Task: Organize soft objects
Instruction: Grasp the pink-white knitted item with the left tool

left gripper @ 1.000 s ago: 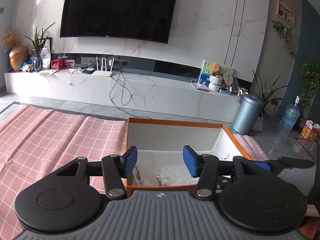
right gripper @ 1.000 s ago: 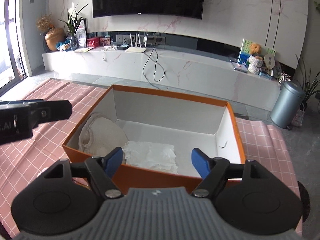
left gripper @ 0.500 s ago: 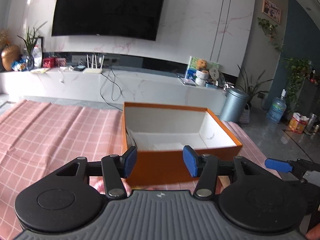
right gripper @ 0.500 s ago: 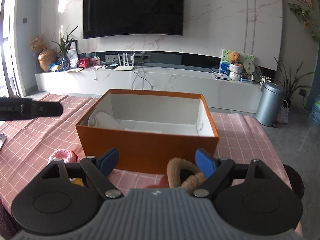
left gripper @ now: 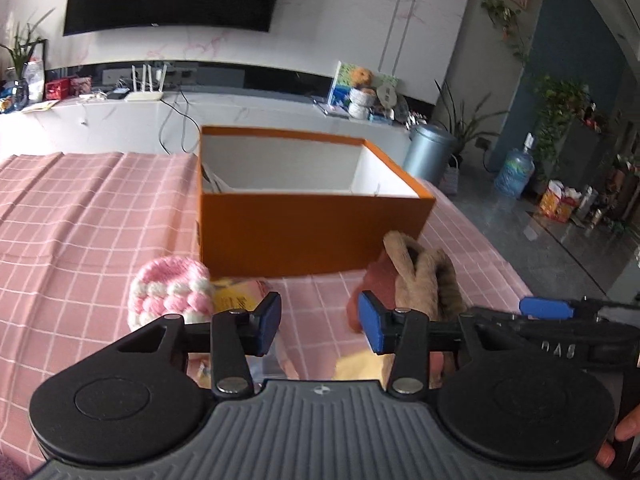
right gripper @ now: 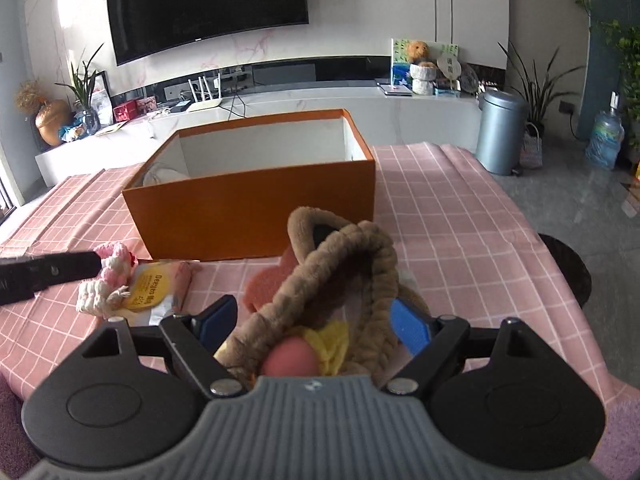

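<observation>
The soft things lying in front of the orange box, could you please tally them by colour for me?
Pink-and-white knitted piece: 1
Yellow-labelled packet: 1
Brown fuzzy looped piece: 1
Coral pink sponge-like piece: 1
Yellow fuzzy piece: 1
Total: 5
A rounded pink shape under the brown loops is too hidden to count separately.

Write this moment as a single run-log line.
left gripper: closing, empty | right gripper: open around brown headband | orange box: behind

Wall: white marble, black television (right gripper: 208,8) mounted
Console: long white marble ledge (right gripper: 320,100)
Floor: grey tiles (right gripper: 580,188)
</observation>
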The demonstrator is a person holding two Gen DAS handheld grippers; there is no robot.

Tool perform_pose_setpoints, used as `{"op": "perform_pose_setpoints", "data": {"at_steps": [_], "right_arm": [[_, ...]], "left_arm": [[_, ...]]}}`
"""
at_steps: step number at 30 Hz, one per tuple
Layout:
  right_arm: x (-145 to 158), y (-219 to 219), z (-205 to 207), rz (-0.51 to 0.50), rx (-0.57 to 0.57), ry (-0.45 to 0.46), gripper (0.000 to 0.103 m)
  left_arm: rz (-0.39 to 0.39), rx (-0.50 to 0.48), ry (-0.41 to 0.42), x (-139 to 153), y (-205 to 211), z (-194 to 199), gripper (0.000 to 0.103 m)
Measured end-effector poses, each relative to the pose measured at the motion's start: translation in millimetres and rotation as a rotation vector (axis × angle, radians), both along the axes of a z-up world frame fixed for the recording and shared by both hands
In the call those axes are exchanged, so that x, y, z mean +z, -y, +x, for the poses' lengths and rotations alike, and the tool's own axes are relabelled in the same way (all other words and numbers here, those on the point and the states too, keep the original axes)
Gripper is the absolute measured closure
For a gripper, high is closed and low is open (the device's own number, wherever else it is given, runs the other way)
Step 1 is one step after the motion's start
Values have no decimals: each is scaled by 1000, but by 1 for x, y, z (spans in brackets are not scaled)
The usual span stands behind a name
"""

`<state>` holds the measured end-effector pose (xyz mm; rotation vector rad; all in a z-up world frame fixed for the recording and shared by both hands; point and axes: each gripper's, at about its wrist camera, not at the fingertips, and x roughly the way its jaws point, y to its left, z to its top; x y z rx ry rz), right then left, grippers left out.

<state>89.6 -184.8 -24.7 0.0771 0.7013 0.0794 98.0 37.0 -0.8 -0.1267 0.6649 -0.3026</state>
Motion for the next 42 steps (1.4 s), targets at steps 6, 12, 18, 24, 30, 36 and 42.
{"op": "perform_pose_setpoints", "data": {"at_steps": [6,12,18,24,30,36,42], "right_arm": [[-5,2,5,23,16,-21,21],[-11,-10,21,44,48,-37,21],[-20,-18,40,42,48,-68,26],[-28,-22,59,35,35,-93,26],[-37,-24,73,24,29,-118,26],[-42,-25,79,26,37,-131,34],[-41,-29,80,3,65,-123,71]], "left_arm": [[37,19,-80,-19,8,-3,53],[71,116,-80,-22,-12,-1,53],[160,196,-37,-26,-24,15,44],[287,219,-33,-40,-23,42,44],[365,184,-53,-62,-11,53,44],[408,218,-61,-76,-11,57,50],[395,238,-48,-68,-17,56,76]]}}
